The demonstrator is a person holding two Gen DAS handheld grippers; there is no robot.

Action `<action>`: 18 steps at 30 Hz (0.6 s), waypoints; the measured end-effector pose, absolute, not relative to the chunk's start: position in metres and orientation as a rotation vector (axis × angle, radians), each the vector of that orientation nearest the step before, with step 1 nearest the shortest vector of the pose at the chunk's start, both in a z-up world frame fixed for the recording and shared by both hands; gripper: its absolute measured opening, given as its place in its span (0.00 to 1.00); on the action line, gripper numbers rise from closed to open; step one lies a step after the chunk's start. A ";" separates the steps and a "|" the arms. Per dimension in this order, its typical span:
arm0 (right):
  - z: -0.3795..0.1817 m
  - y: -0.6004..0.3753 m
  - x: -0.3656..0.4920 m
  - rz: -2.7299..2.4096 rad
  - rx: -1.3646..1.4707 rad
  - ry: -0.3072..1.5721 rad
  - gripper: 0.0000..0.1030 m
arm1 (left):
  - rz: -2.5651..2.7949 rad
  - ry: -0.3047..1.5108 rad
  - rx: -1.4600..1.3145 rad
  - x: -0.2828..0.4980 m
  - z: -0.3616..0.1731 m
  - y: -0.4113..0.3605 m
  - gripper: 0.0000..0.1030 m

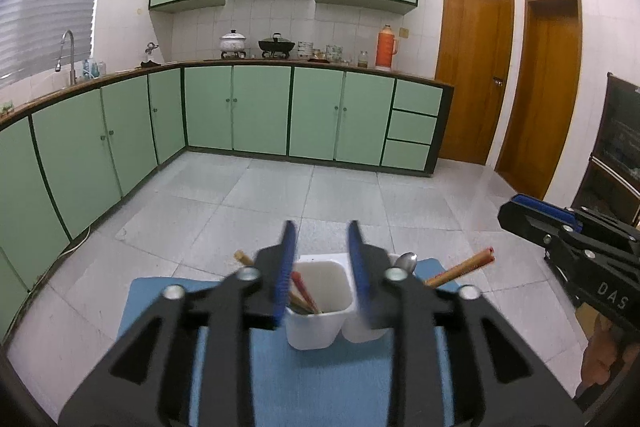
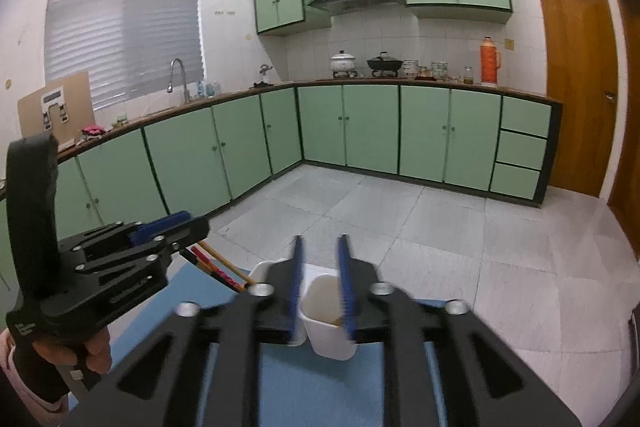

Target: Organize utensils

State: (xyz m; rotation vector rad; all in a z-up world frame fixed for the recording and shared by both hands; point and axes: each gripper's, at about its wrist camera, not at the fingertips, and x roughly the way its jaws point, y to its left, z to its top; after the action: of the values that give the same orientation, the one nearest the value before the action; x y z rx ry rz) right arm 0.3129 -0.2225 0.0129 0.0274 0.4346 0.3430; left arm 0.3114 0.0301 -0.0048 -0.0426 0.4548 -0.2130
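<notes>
A blue mat (image 1: 320, 379) over pale floor tiles (image 1: 260, 195) carries two white holders (image 1: 316, 323) before green cabinets (image 1: 260, 107). Both the left gripper (image 1: 320, 267) and the right gripper (image 2: 320, 279) have jaws apart, empty, hiding most chopsticks (image 1: 460, 269) and a spoon (image 1: 407, 262).

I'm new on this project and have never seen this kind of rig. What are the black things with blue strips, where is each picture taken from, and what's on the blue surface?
There is no robot here. A person carries a hand-held gripper in each hand: black frames ending in two blue-padded fingers. A fisheye camera on each looks forward along the fingers, so the kitchen seems bent.

The left wrist view shows the left hand-held gripper from behind; the right wrist view shows the right hand-held gripper. Each also appears at the other view's edge.

On the blue mat stand two white holders side by side. The left holder has chopsticks inside. The right holder shows a spoon and more chopsticks rising near it.

Both sets of jaws stand open, and neither holds anything.
</notes>
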 end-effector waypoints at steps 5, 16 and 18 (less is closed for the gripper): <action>0.015 -0.237 0.289 0.306 0.054 0.407 0.35 | -0.201 0.414 -0.061 0.292 0.003 0.042 0.41; 0.009 -0.254 0.222 0.252 0.076 0.379 0.56 | -0.177 0.339 -0.057 0.215 0.012 0.053 0.76; 0.010 -0.255 0.212 0.252 0.079 0.377 0.64 | -0.177 0.335 -0.043 0.203 0.013 0.050 0.82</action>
State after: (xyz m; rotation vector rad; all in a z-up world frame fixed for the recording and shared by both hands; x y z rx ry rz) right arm 0.2121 -0.2553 0.0097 0.0794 0.3768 0.2524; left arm 0.2032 0.0499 0.0127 -0.0426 0.3355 -0.1770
